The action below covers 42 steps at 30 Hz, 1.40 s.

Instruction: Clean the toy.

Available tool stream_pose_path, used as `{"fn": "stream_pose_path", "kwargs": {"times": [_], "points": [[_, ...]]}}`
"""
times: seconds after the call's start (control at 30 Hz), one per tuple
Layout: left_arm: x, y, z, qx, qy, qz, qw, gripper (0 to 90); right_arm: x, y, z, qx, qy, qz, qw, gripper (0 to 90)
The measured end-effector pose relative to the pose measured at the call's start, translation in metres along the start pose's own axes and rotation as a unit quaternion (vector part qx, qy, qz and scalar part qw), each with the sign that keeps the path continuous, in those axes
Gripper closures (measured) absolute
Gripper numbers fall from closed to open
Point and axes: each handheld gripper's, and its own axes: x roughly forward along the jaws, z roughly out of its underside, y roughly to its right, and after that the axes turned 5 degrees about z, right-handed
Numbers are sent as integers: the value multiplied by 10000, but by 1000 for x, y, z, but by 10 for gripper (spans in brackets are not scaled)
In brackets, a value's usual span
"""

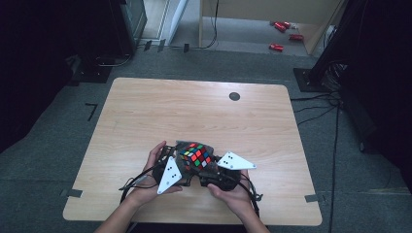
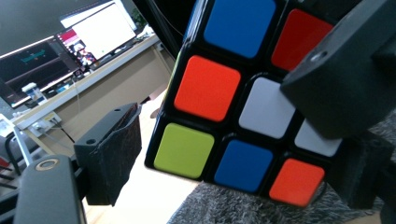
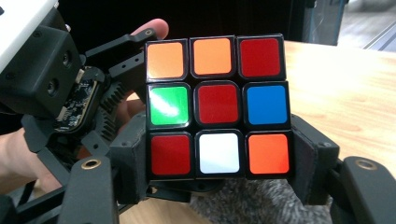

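Right gripper [image 3: 219, 172] jaws clamp the cube [image 3: 217, 105].

High view dim, room edges near black; table [image 1: 194, 111] evenly lit. Left gripper view soft, monitors [image 2: 100, 32] blown out. Glare on cube's green tile [image 3: 169, 106].

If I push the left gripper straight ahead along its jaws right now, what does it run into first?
Most likely the puzzle cube. In the left gripper view it sits right ahead of the left gripper, between its jaws and close to the camera, while the right gripper clamps its bottom row. How much gap is left is hard to judge.
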Motion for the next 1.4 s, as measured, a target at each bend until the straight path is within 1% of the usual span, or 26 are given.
{"fn": "stream_pose_path", "kwargs": {"times": [0.03, 0.13, 0.2, 0.3, 0.4, 0.43, 0.5, 0.53, 0.6, 0.67, 0.7, 0.73, 0.77, 0.87, 0.93, 1.03, 1.1, 1.17, 1.2, 1.23, 1.3, 1.33, 1.4], "points": [[0, 0, 0, 0, 7, 19, 10000, 169, 0, 0, 0, 44, -29, -35, 10000, 343], [0, 1, 0, 39, 23, 74, 10000, 242, 1, 0, 0, 101, -53, -77, 9999, 343], [0, 1, 0, 60, 22, 51, 10000, 256, 1, 0, 0, 156, -68, -88, 9998, 343], [-1, 2, 0, 93, 31, 22, 9999, 273, 1, 3, 0, 352, -79, -137, 9993, 342], [-1, 3, -1, 148, 20, 12, 9999, 296, 2, 4, -1, 484, -125, -183, 9986, 339], [-1, 3, -1, 123, 15, 15, 9999, 303, 2, 5, -1, 502, -139, -197, 9984, 338], [-2, 1, -2, -40, 43, 77, 10000, 305, 2, 6, -2, 475, -87, -231, 9986, 330], [-2, 1, -2, -40, 18, 71, 10000, 306, 1, 7, -3, 443, -37, -258, 9987, 323], [-1, -1, 0, -81, -118, 52, 9999, 307, -1, 7, -4, 295, 51, -187, 9994, 301], [-2, -4, 3, -175, -228, 42, 9996, 308, -5, 10, -5, 330, 222, -160, 9991, 294], [-3, -7, 5, -294, -312, 9, 9991, 308, -6, 12, -6, 357, 284, -146, 9989, 294], [-3, -9, 5, -361, -331, -11, 9988, 310, -9, 15, -7, 365, 368, -72, 9986, 294], [-4, -11, 6, -445, -351, -28, 9984, 311, -10, 17, -8, 362, 386, -46, 9986, 295], [-5, -17, 6, -730, -493, -68, 9961, 315, -12, 20, -7, 359, 417, 30, 9985, 295], [-7, -21, 8, -883, -634, -98, 9940, 318, -12, 21, -6, 271, 398, 131, 9988, 289], [-11, -27, 9, -1167, -702, -64, 9907, 321, -10, 23, -1, 139, 283, 253, 9992, 287], [-13, -31, 10, -1421, -696, -14, 9874, 322, -7, 25, 4, -77, 129, 395, 9991, 287], [-15, -35, 10, -1650, -691, 59, 9838, 322, -4, 27, 9, -170, -50, 453, 9988, 290], [-15, -36, 11, -1700, -685, 88, 9830, 323, -1, 28, 12, -188, -173, 476, 9985, 296], [-16, -38, 11, -1765, -695, 158, 9817, 323, 0, 28, 14, -202, -261, 482, 9983, 317], [-17, -40, 12, -1857, -706, 225, 9798, 324, 3, 29, 18, -276, -423, 511, 9974, 395], [-17, -41, 12, -1909, -696, 248, 9788, 324, 5, 29, 20, -311, -529, 565, 9965, 418], [-18, -42, 12, -1963, -677, 255, 9779, 324, 7, 30, 23, -342, -690, 665, 9948, 462]]}}
